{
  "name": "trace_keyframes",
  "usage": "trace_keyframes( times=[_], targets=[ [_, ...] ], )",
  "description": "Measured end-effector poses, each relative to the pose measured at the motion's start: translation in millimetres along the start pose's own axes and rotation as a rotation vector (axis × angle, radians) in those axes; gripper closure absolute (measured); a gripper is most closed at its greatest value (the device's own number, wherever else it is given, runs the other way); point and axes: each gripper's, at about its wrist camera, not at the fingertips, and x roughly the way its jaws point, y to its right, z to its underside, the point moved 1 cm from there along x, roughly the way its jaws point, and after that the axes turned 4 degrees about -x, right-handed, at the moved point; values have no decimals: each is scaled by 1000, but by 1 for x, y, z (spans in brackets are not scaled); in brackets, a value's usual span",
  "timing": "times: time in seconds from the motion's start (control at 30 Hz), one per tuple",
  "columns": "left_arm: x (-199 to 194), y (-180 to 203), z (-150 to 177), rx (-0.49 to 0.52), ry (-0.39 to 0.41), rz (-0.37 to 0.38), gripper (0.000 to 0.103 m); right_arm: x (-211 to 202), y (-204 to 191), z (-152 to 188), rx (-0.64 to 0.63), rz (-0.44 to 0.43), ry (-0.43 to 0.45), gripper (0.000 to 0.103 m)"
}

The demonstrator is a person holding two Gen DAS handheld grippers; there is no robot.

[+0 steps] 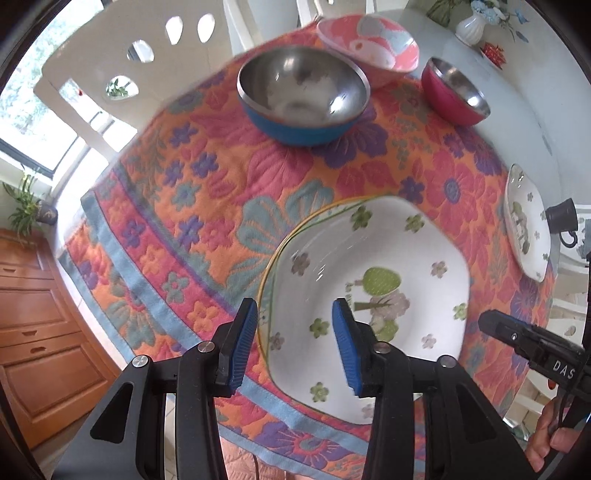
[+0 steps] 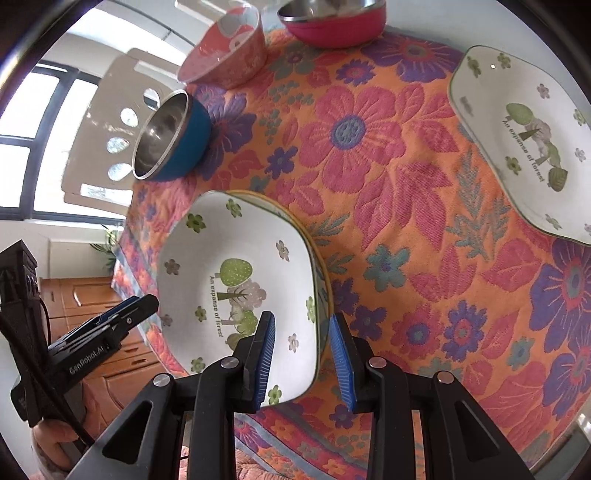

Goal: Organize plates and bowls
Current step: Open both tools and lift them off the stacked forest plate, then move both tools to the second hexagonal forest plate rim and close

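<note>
A white square plate with a tree print (image 1: pixel 369 280) (image 2: pixel 236 280) lies on a yellow-rimmed plate (image 1: pixel 295 229) on the floral cloth. My left gripper (image 1: pixel 295 343) points straight down over its left rim, open, and the pads do not touch it. My right gripper (image 2: pixel 303 354) stands over the right rim, open, with a strip of cloth showing between rim and outer pad. A matching plate (image 2: pixel 528 140) lies apart to the right. At the back stand a blue steel bowl (image 1: pixel 303 96), a pink patterned bowl (image 1: pixel 369 40) and a magenta steel bowl (image 1: pixel 454 92).
The floral cloth (image 1: pixel 184 184) covers a white table (image 1: pixel 517 92) and hangs over its near edge. A white chair (image 1: pixel 110 55) stands behind the bowls. A white vase (image 1: pixel 469 26) sits at the far corner. Wooden drawers (image 1: pixel 37 332) are at the left.
</note>
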Motion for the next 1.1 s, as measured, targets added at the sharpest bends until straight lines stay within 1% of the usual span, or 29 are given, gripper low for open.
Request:
trace_keyframes(
  times=[0.1, 0.13, 0.27, 0.3, 0.33, 0.43, 0.57, 0.77, 0.87, 0.97, 1.1],
  targets=[
    [-7, 14, -4, 15, 16, 7, 63, -13, 6, 1, -3, -10, 29, 72],
    [-3, 24, -6, 18, 20, 10, 63, -16, 8, 1, -3, -14, 34, 71],
    [-6, 53, -11, 47, 33, 19, 63, -32, 20, 5, -5, -19, 63, 55],
    [-5, 61, -12, 56, 34, 19, 61, -36, 23, 7, -7, -18, 71, 55],
    [-5, 67, -12, 61, 34, 19, 58, -39, 26, 8, -7, -18, 80, 55],
    [-2, 91, -12, 80, 26, 31, 58, -51, 43, 12, 11, -22, 99, 54],
    [6, 125, -17, 111, 10, 45, 58, -69, 68, 12, 38, -5, 119, 54],
    [20, 171, -27, 138, -12, 58, 58, -100, 120, 4, 102, 23, 170, 54],
    [26, 193, -32, 165, -19, 77, 58, -113, 150, -4, 139, 37, 189, 54],
    [33, 213, -37, 202, -13, 74, 58, -116, 170, -11, 159, 65, 195, 54],
    [50, 230, -44, 202, -36, 88, 58, -116, 196, -20, 200, 72, 208, 54]
  ],
)
